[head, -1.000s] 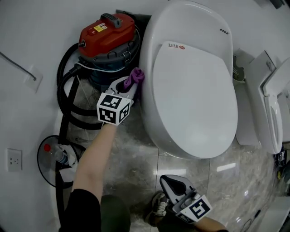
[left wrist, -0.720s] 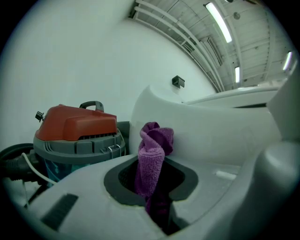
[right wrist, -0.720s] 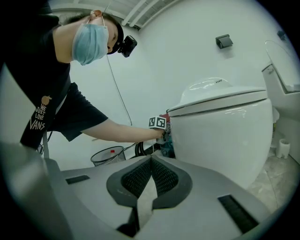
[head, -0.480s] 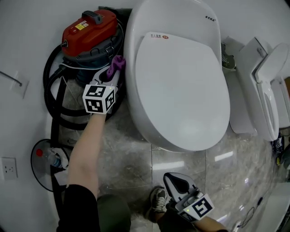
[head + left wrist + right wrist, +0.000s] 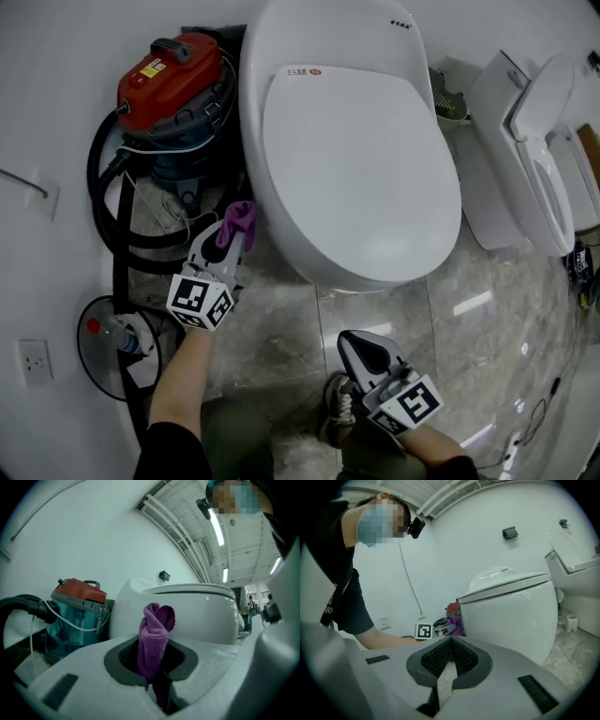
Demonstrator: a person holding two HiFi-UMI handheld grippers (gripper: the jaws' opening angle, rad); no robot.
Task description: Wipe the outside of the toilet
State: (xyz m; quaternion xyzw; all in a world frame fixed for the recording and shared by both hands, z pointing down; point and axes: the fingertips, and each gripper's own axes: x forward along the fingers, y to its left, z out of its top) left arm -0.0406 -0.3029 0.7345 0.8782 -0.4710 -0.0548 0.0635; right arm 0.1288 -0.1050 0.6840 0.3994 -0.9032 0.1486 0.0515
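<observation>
The white toilet (image 5: 352, 159) fills the head view's centre, lid down. My left gripper (image 5: 228, 234) is shut on a purple cloth (image 5: 238, 221), which sits at the toilet's left outer side, low near the front. In the left gripper view the purple cloth (image 5: 153, 637) sticks up between the jaws, with the toilet bowl (image 5: 187, 611) just behind it. My right gripper (image 5: 361, 349) hangs below the toilet's front, shut with nothing in it. The right gripper view shows the toilet (image 5: 511, 613) ahead and the cloth (image 5: 456, 623) at its left side.
A red and teal vacuum cleaner (image 5: 173, 89) with black hoses (image 5: 112, 197) stands left of the toilet. A round bin (image 5: 117, 347) with a bottle sits at lower left. A second toilet (image 5: 530, 159) stands at right. My shoe (image 5: 337, 403) rests on the marble floor.
My left gripper has drawn the purple cloth along the toilet's left side from near the back toward the front. The right gripper stays about where it was.
</observation>
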